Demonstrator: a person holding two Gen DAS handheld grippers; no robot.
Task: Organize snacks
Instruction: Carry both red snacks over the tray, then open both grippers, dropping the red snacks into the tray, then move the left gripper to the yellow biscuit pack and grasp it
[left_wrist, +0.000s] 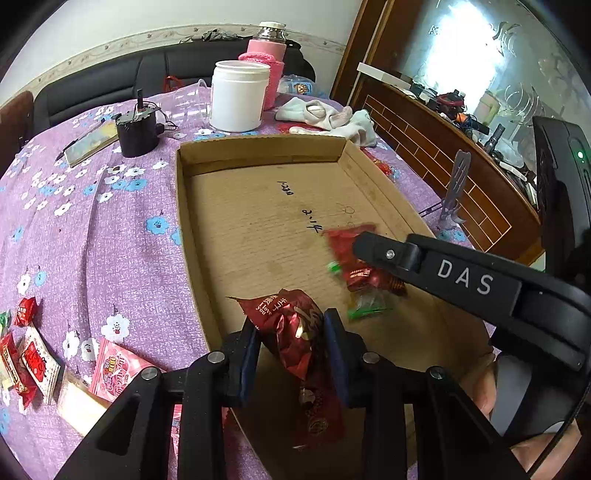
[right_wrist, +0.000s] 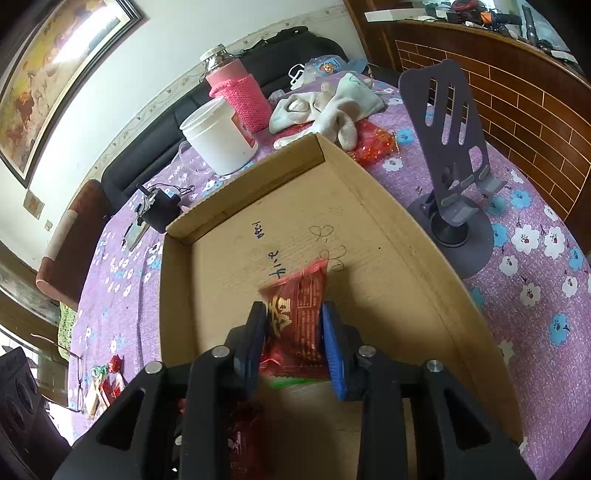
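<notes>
1. Hovering low in the frame, the left gripper (left_wrist: 291, 343) is clamped on a dark red snack (left_wrist: 295, 332) above the near end of the cardboard tray (left_wrist: 258, 151).
2. The right gripper (right_wrist: 295, 334) is clamped on a red packet (right_wrist: 299, 310) with a green-edged clear wrapper under it, at lower centre of its view, also over the tray; in the left view it comes in from the right edge.
3. More snacks (left_wrist: 29, 354) lie on the purple flowered cloth (left_wrist: 92, 240) at lower left, outside the tray.
4. A white jar (left_wrist: 238, 96) and a pink bottle (left_wrist: 269, 62) stand beyond the tray at upper centre.
5. A grey stand (right_wrist: 454, 166) sits right of the tray.
</notes>
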